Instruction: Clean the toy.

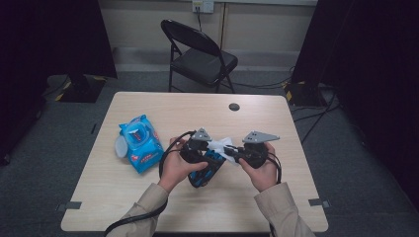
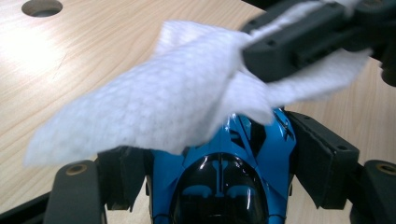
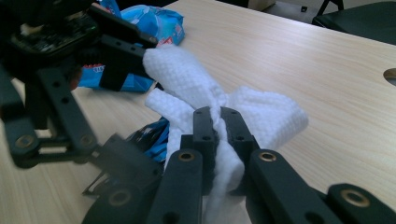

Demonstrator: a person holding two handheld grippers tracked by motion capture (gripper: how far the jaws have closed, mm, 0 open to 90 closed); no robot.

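High view, left to right: wipes pack (image 1: 141, 143) lies flat on the tabletop (image 1: 257, 123) left of the hands, its lid flipped open at its left edge. Left hand (image 1: 177, 168) holds the left tool (image 1: 205, 157), clamped on a blue toy car (image 1: 203, 174) lifted off the wood, nose angled toward the person. Right of it, a white wipe (image 1: 221, 144) sits between the two tools. Right hand (image 1: 262, 170) holds the right tool (image 1: 232, 152), pointing left at the car.

Left tool view: jaws pressed on both flanks of the car (image 2: 224, 172), black canopy facing the camera. The wipe (image 2: 154, 112) drapes over the car's far end, touching it; the right tool comes in from the upper right.

Right tool view: jaws fully shut, pinching a bunched fold of wipe (image 3: 261, 112); the rest fans out past the tips, one lobe touching a left tool jaw. Car (image 3: 156, 135) just below the wipe, pack (image 3: 154, 23) at the far left.
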